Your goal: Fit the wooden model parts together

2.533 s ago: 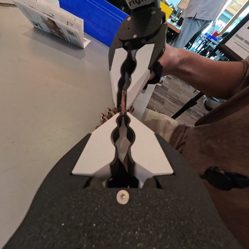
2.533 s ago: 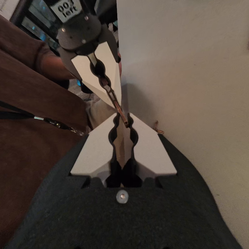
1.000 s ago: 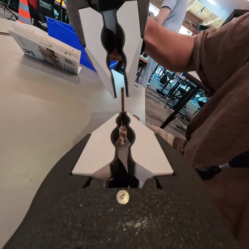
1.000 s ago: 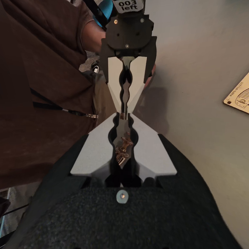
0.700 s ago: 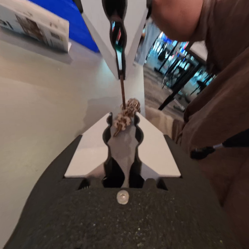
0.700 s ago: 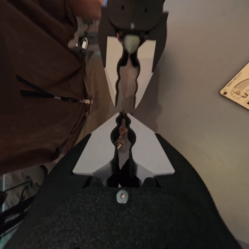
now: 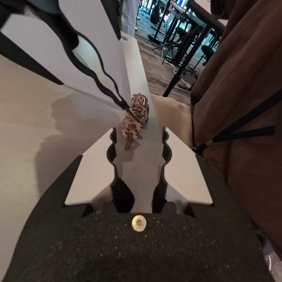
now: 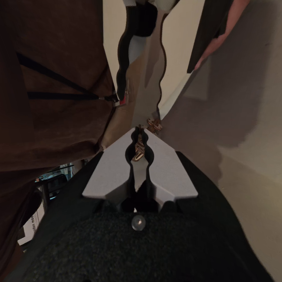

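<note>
A small wooden model (image 7: 135, 120) of stacked discs and a block lies on the grey table (image 7: 45, 122), close to its right edge. My left gripper (image 7: 139, 129) is open wide and empty, with the model just beyond its fingertips. My right gripper (image 7: 123, 105) reaches in from the upper left, shut on a thin wooden strip (image 7: 133, 115) whose free end touches the model. In the right wrist view my right gripper (image 8: 139, 129) is shut, and parts of the model (image 8: 154, 125) show past its tips. The open left gripper (image 8: 139, 106) hangs above them.
The table edge (image 7: 150, 85) runs just right of the model. A person in a brown shirt (image 7: 244, 91) with a black lanyard (image 7: 238, 134) sits close beside it. Carpet floor, chair bases and table legs (image 7: 180, 50) lie beyond. Less than 4 cm separates the two grippers' tips.
My left gripper let go of the wooden strip and opened wide. My right gripper closed on the strip, tilted and brought its end down to the model on the table.
</note>
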Demonstrator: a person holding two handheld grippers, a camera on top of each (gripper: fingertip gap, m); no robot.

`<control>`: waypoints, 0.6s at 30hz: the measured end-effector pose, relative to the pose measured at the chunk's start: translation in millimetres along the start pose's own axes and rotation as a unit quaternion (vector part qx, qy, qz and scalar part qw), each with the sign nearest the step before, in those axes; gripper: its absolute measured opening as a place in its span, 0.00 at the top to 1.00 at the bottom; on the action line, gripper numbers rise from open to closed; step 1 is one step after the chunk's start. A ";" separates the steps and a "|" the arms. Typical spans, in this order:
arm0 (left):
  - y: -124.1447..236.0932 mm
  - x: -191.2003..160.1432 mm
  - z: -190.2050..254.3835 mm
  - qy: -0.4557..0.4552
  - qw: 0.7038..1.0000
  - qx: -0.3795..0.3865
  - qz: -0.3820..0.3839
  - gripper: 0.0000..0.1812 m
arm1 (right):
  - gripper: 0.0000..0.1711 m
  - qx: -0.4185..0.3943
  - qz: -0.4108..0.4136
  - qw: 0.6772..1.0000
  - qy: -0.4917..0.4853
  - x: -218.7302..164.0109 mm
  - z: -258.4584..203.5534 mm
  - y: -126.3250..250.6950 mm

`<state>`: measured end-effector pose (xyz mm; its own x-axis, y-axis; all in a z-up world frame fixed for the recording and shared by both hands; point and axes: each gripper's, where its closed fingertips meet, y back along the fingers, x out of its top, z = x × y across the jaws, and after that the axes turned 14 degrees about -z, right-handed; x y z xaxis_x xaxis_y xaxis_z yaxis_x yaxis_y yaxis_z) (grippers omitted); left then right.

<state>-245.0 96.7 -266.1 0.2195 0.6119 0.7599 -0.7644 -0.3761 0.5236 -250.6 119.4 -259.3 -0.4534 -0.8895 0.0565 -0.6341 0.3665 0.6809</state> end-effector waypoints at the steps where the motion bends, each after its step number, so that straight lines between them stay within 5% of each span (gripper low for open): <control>1: 2.1 1.6 -0.3 0.003 1.000 -0.005 0.007 0.68 | 0.99 -0.002 -0.006 1.000 -0.001 -0.2 2.4 -1.3; 8: 32.6 6.6 -4.1 0.020 0.997 -0.015 0.075 0.72 | 0.99 0.012 -0.046 0.999 -0.004 -5.3 9.5 -12.6; 18: 39.5 -0.6 0.5 0.014 0.997 0.007 0.078 0.73 | 0.99 -0.004 -0.093 0.996 0.013 0.9 7.2 -11.8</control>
<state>-275.0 81.1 -245.6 0.0812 0.5646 0.8214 -0.7793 -0.4778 0.4055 -248.0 116.3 -272.5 -0.3113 -0.9489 -0.0524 -0.7002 0.1917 0.6878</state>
